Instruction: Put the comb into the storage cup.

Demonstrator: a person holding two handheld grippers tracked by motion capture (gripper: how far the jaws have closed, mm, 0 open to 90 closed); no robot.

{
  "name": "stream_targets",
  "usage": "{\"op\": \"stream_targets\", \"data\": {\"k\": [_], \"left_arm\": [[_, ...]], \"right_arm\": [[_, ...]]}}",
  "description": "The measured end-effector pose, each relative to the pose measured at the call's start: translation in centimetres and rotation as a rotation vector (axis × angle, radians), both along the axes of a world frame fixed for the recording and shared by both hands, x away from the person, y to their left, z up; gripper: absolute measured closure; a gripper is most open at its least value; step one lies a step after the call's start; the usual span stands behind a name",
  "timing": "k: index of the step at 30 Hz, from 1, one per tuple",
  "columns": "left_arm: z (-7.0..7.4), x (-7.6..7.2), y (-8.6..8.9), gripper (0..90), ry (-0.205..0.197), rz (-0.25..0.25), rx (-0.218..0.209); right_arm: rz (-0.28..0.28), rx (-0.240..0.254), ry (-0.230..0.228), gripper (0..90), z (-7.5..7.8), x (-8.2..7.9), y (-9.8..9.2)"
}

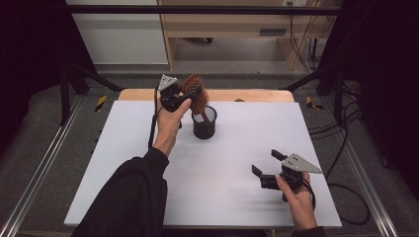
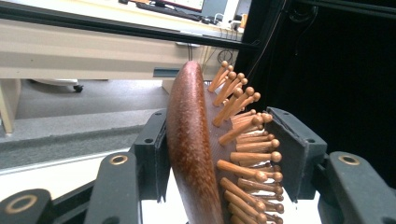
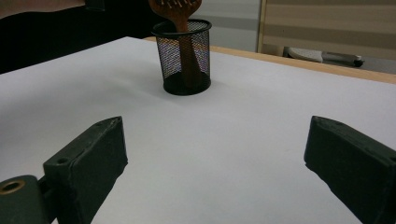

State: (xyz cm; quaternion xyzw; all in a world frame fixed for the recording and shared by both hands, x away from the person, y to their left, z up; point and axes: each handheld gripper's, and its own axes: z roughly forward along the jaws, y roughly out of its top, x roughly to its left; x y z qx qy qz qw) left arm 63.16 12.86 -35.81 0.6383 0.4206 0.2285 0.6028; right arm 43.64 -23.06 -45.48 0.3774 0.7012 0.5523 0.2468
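My left fingers [image 2: 219,154] flank the wooden hairbrush [image 2: 196,154] head, its handle in the mesh cup [image 1: 204,123] far on the surface [image 1: 123,148]; right fingers [image 1: 267,165] gape wide, empty.

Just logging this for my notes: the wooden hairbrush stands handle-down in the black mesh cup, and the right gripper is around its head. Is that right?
Not quite. The left gripper is around the head of the hairbrush, as the high view shows; the right gripper is open over the table. The handle does stand in the black mesh cup.

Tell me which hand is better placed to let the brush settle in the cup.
Left. Its claw already brackets the brush head, whose handle stands in the mesh cup. The right claw sits open and empty on the near right of the table, well away.
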Motion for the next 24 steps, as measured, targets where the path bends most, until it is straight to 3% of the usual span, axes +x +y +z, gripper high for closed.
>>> {"op": "stream_targets", "data": {"k": [24], "left_arm": [[-0.9, 0.7, 1.6, 39.2, 0.022, 0.042, 0.008]], "right_arm": [[0.0, 0.002, -0.002, 5.8, 0.0, 0.0, 0.0]]}}
